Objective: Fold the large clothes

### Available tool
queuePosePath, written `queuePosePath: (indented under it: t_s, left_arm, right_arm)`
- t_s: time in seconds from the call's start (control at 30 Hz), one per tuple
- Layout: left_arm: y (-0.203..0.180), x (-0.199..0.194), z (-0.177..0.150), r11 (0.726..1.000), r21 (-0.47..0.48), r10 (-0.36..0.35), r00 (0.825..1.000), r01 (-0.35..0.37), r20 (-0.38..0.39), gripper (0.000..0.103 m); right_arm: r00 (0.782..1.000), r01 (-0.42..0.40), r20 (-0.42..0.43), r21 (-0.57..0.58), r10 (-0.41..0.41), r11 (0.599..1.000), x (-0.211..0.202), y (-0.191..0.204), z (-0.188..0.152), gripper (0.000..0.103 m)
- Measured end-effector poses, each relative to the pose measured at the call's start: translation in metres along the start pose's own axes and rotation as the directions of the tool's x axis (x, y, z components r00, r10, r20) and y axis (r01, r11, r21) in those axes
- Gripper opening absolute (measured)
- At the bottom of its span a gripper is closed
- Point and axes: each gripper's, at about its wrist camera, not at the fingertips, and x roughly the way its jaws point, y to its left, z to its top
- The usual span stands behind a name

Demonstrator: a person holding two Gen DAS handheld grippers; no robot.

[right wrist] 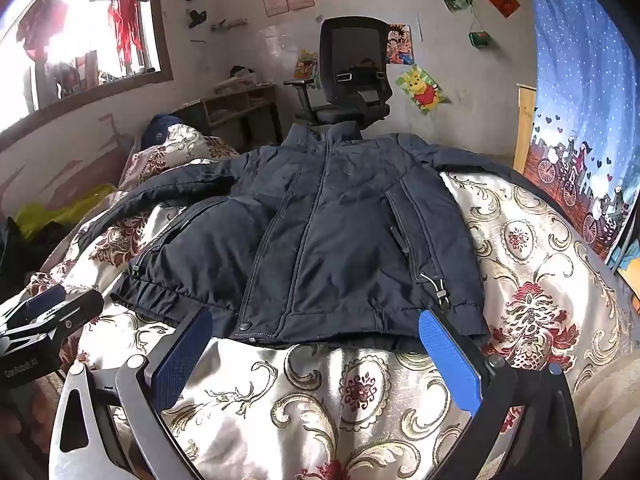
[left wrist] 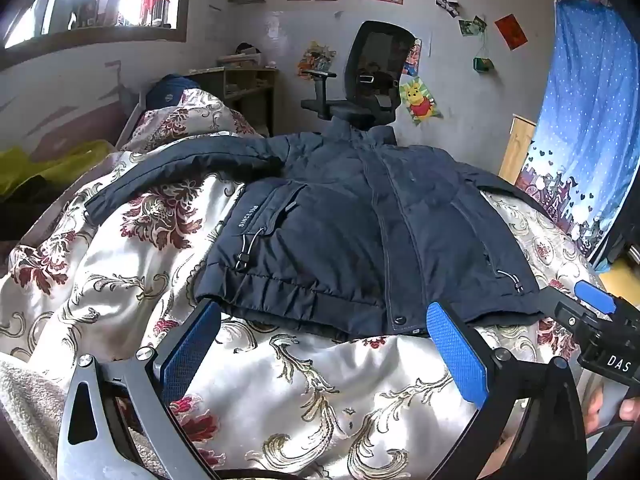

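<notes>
A dark navy padded jacket (left wrist: pixel 352 216) lies flat, front up and zipped, on a floral satin bedspread (left wrist: pixel 300 392). Its collar points away from me and its left sleeve stretches out to the left. It also shows in the right wrist view (right wrist: pixel 332 232). My left gripper (left wrist: pixel 320 320) is open and empty, its blue pads just short of the jacket's hem. My right gripper (right wrist: pixel 316 328) is open and empty, its pads at the hem's near edge. The right gripper also shows at the right edge of the left wrist view (left wrist: pixel 596 312).
A black office chair (left wrist: pixel 368 76) stands behind the bed against the wall. A wooden shelf unit (left wrist: pixel 244 88) is at the back left. A blue curtain (left wrist: pixel 588 120) hangs at the right. A yellow-green cloth (left wrist: pixel 44 168) lies at the far left.
</notes>
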Motion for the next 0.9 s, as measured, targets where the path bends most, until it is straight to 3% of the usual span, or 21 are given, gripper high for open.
queuePosePath:
  t_s: [0.9]
  left_arm:
    - [0.005, -0.0012, -0.0014, 1.0, 0.007, 0.0, 1.0, -0.001, 0.004, 0.101]
  right_arm:
    - [1.0, -0.001, -0.005, 0.001, 0.001, 1.0, 0.0037, -0.0006, -0.0012, 0.103]
